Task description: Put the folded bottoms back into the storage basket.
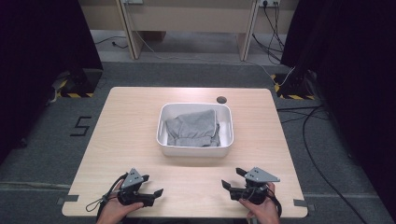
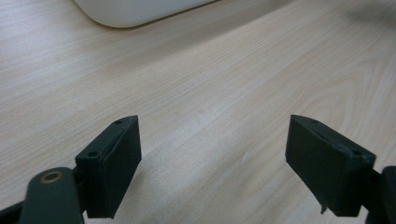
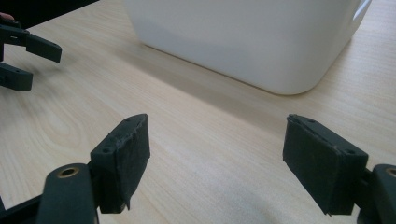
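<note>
High view: white tub [image 1: 194, 148] at centre of frame, on a light wood table [image 1: 126, 135]. Grey cloth [image 1: 194, 128] lies crumpled inside the tub, heaped toward its left and middle, bare white floor showing along the right wall.

Left gripper [image 1: 152, 185] at lower left of the frame, low over the table's near edge, held in a hand [image 1: 114, 210] coming in from the bottom. Jaws spread wide, nothing between them. Left gripper view: both jaws stand far apart over bare wood; a corner of the tub at top left of that frame, well apart from the jaws.

Right gripper [image 1: 232, 178] at lower right, held in the other hand [image 1: 264, 209]. Jaws spread, empty. Right gripper view: tub wall across the upper middle and right, near but not touching; left gripper at the upper left edge.

Both grippers lie below the tub in the high view, clear of tub and cloth.
</note>
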A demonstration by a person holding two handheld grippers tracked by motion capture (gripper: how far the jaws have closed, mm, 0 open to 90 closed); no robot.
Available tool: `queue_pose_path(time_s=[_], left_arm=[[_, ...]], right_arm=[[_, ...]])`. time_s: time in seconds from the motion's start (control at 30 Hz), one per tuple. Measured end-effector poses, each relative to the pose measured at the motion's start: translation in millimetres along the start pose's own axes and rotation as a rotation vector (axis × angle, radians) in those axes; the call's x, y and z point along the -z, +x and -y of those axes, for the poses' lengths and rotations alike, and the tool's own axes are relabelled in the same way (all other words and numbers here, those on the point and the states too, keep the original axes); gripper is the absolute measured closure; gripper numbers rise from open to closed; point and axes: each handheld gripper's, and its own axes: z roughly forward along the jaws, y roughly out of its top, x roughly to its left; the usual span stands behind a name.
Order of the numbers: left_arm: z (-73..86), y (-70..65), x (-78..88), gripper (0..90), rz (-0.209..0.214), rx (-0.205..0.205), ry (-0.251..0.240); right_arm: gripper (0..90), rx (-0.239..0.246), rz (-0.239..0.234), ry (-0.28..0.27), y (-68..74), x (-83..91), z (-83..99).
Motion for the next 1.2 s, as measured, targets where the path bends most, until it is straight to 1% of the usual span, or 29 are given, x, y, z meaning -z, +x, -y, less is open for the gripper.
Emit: queue_pose_path(time_s=[0.13,0.23,0.27,0.3,0.43,0.5,0.6,0.67,0.77,0.83,0.87,0.9,0.93,0.97,1.0,1.07,1.2], left_arm=[[3.0,-0.8,0.3,18.1,-0.004,-0.005,0.001],[6.4,-1.4,-0.6,18.1,-0.004,-0.012,0.011],[7.5,-1.6,-1.0,18.0,-0.005,-0.012,0.013],[8.5,-1.9,-1.2,18.0,-0.005,-0.011,0.016],[12.5,-3.9,-1.3,18.0,-0.015,-0.026,0.018],[13.9,-4.9,-0.5,17.6,-0.023,-0.039,0.017],[16.0,-4.7,1.2,17.5,-0.025,-0.034,0.01],[17.7,-5.0,2.2,16.9,-0.029,-0.037,0.006],[20.4,-5.9,3.7,16.5,-0.04,-0.052,0.003],[22.1,-6.6,4.1,16.4,-0.049,-0.07,0.0],[22.9,-7.0,4.2,16.3,-0.053,-0.079,-0.001],[23.7,-7.7,4.1,16.0,-0.056,-0.084,-0.004],[24.4,-8.3,3.9,15.7,-0.06,-0.092,-0.005],[24.9,-8.9,3.9,15.2,-0.064,-0.102,-0.003],[25.6,-9.3,3.6,14.9,-0.063,-0.106,-0.007],[26.4,-9.3,3.5,13.6,-0.057,-0.11,-0.011],[27.0,-9.3,3.9,13.1,-0.057,-0.114,-0.012]], right_arm=[[24.0,0.003,0.001,0.006,1.6,2.0,3.3],[23.9,0.008,0.003,0.01,1.8,3.8,5.6],[23.9,-0.001,0.005,0.01,2.7,4.1,6.5],[23.9,0.007,0.008,0.015,2.6,4.2,7.5],[23.8,0.012,0.013,0.036,4.3,3.9,12.2],[23.7,0.025,0.02,0.043,4.4,3.3,14.2],[23.8,0.025,0.028,0.06,5.1,3.0,17.1],[23.6,0.034,0.037,0.075,5.4,2.6,19.2],[22.9,0.052,0.059,0.111,5.0,1.8,22.8],[22.1,0.061,0.069,0.135,4.2,0.7,25.7],[21.5,0.052,0.071,0.146,4.7,-0.1,27.4],[20.2,0.054,0.068,0.163,4.1,-0.9,29.0],[17.8,0.063,0.075,0.171,4.4,-1.9,31.0],[17.6,0.086,0.085,0.168,5.2,-2.3,32.5],[16.0,0.098,0.091,0.167,6.3,-2.6,33.4],[13.4,0.104,0.088,0.167,8.0,-2.7,34.8],[13.0,0.116,0.067,0.14,7.3,-1.7,38.4]])
